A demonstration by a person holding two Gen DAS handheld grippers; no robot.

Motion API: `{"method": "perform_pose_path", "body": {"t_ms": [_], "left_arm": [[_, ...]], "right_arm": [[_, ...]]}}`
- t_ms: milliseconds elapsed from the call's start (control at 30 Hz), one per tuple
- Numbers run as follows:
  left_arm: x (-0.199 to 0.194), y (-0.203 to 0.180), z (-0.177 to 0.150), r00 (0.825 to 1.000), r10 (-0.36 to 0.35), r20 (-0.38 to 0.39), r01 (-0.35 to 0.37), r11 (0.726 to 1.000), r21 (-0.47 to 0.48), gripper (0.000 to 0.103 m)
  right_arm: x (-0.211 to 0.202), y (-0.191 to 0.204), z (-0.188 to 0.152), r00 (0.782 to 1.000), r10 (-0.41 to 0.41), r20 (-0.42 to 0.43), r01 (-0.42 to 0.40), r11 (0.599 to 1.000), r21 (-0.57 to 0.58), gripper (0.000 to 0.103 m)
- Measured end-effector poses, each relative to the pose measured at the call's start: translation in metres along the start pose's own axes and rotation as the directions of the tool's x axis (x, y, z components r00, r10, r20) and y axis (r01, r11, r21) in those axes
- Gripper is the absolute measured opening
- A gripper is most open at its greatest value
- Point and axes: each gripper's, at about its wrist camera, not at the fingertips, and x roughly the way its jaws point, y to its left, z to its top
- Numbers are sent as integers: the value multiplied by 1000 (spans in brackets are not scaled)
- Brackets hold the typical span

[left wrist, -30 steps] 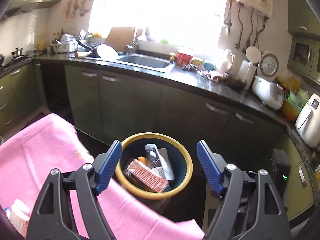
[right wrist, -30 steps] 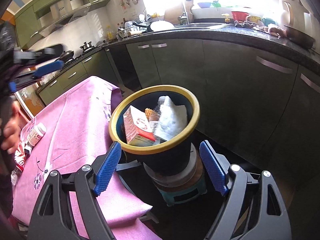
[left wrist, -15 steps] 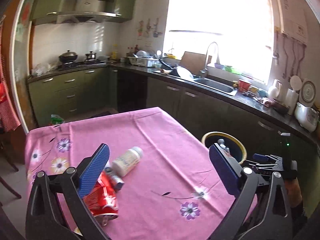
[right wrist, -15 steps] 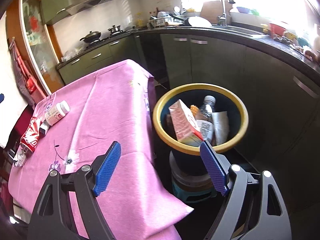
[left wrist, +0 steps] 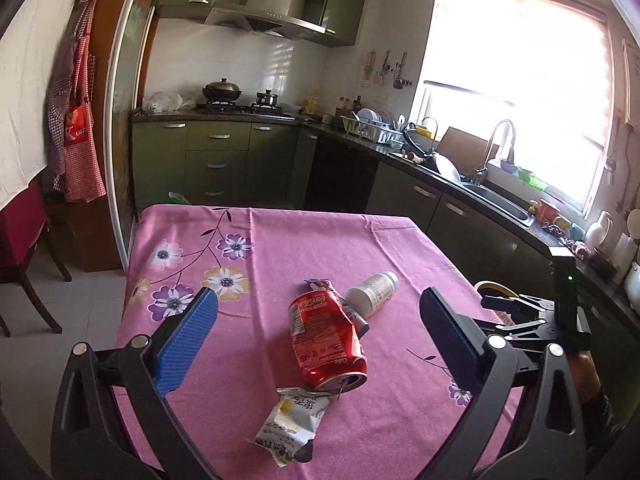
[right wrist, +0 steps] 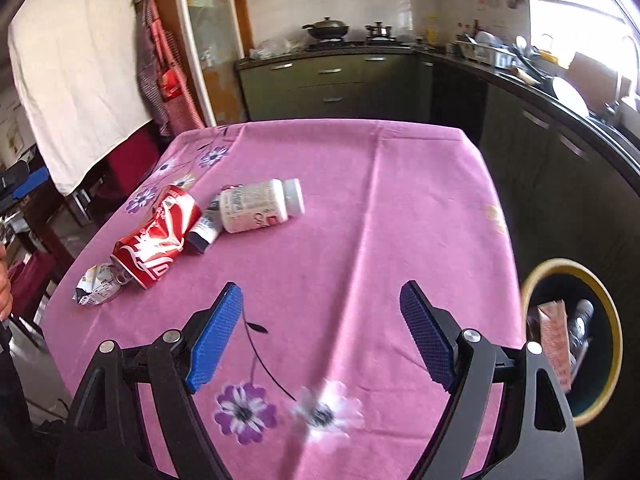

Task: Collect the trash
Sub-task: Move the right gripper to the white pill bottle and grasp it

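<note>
The left gripper is wide open and holds nothing; its blue pads stand apart over the pink table. The red can lies on the cloth between the two pads, in front of them, and no pad touches it. It is crushed and lies on its side. Touching the open end of the can, on the near side, is a white wrapper, crumpled. On the far side of the can lies a white bottle on its side, and a small tube is between the can and the bottle, partly hidden under the can.

The right gripper is open too, and empty. Its pads are above bare cloth, well apart from the can, which is to the left of this gripper. The bottle lies just right of the can, with the tube between them; the wrapper is at the near end of the can.

Right of the table, lower down, stands a bin with a yellow rim. It already holds a carton and a dark bottle.
</note>
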Motion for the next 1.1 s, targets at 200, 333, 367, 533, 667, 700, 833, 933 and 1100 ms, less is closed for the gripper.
{"method": "perform_pose_path", "body": {"t_ms": [200, 333, 367, 533, 667, 700, 833, 933, 1100], "left_arm": [[-1, 20, -5, 1000, 6, -5, -6, 1000, -27, 96], [1, 32, -8, 1000, 12, -9, -12, 999, -51, 96], [2, 35, -9, 1000, 12, -12, -12, 998, -56, 96], [8, 43, -11, 1000, 6, -27, -7, 998, -68, 96], [12, 45, -13, 999, -5, -34, 2, 998, -65, 96], [13, 46, -13, 999, -8, -36, 6, 998, -67, 96], [17, 47, -15, 999, -19, -42, 16, 997, -73, 96], [19, 48, -16, 999, -25, -47, 22, 997, -74, 96], [21, 49, -16, 998, -29, -52, 25, 997, -73, 96]], "right_arm": [[49, 31, 41, 999, 52, -11, -53, 991, -121, 91], [81, 35, 60, 997, 49, -58, -56, 991, -125, 91], [88, 35, 63, 996, 50, -69, -58, 991, -123, 92], [113, 36, 68, 994, 28, -109, -43, 990, -136, 92], [126, 37, 70, 992, 19, -123, -37, 989, -146, 92], [129, 38, 70, 992, 16, -127, -35, 988, -149, 92], [139, 38, 71, 990, 9, -142, -30, 989, -146, 92], [145, 39, 71, 989, 3, -151, -25, 989, -146, 92], [151, 40, 70, 987, 5, -160, -29, 989, -144, 88]]}}
